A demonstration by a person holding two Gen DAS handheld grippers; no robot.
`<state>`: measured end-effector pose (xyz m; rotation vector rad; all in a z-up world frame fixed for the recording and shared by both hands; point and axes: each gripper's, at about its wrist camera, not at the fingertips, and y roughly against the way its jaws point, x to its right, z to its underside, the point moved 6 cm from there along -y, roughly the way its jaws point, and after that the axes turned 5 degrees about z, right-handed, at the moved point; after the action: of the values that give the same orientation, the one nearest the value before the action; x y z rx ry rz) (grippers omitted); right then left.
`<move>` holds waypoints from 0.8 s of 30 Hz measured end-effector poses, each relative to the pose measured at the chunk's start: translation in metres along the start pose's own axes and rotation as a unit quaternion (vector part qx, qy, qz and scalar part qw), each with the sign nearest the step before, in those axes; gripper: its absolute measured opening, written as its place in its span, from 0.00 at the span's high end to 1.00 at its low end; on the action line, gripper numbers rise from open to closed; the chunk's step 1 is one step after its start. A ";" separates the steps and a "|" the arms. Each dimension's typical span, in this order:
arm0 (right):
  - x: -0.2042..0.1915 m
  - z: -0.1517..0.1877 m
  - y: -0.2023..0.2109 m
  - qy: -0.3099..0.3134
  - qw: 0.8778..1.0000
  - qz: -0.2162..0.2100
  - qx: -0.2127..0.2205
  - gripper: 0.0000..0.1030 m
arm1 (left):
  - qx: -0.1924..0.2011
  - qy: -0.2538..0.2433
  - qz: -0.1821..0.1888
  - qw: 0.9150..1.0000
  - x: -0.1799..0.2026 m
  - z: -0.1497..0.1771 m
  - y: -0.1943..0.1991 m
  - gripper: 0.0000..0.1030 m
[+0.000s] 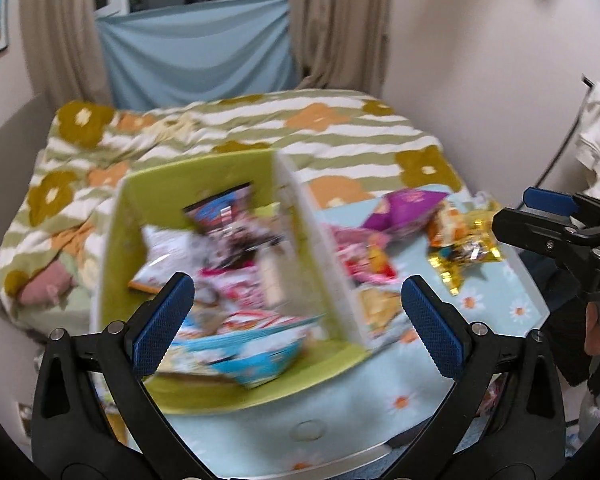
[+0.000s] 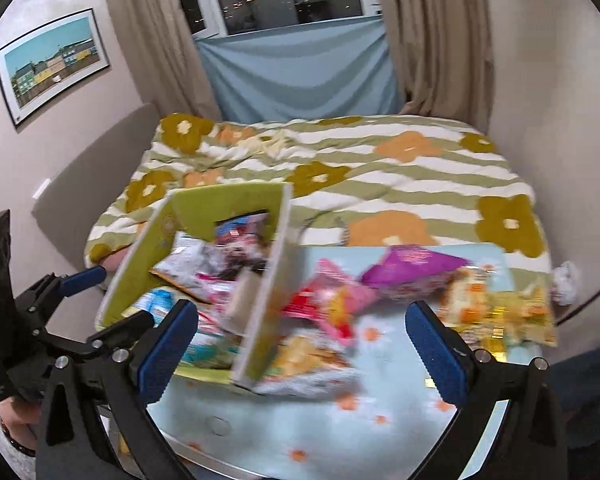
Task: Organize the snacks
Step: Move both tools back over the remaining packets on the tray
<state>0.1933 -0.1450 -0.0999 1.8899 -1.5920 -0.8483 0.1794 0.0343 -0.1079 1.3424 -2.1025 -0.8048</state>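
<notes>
green box of blurred snack packets — no print legible, both tools spread

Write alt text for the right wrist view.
The open right gripper hovers empty over a flowered blue table, facing a green box of snacks and loose snack packets right of it. Behind lies a striped, flowered bed. The image is blurred.
</notes>
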 end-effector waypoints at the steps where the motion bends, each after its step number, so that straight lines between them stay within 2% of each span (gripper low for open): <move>1: 0.013 0.001 0.004 -0.001 1.000 0.007 0.001 0.00 | -0.001 -0.011 0.005 1.000 0.015 -0.003 -0.005 0.00; 6: 0.078 0.008 0.016 -0.013 0.999 0.036 -0.003 0.00 | -0.009 -0.056 0.026 0.998 0.084 -0.013 -0.032 0.00; 13: 0.183 0.022 0.021 -0.041 0.997 0.065 -0.024 0.00 | -0.037 -0.118 0.053 0.991 0.175 -0.016 -0.082 0.00; 19: 0.244 0.032 0.005 -0.057 0.996 0.059 -0.046 0.00 | -0.070 -0.161 0.065 0.982 0.224 -0.008 -0.130 0.00; 24: 0.280 0.038 -0.026 -0.077 0.994 0.034 -0.071 0.00 | -0.093 -0.220 0.057 0.969 0.252 0.005 -0.176 0.00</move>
<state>0.2134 -0.4166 -0.1811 1.6972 -1.6299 -1.0691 0.1893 -0.2557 -0.2107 1.0001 -2.3327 -1.3102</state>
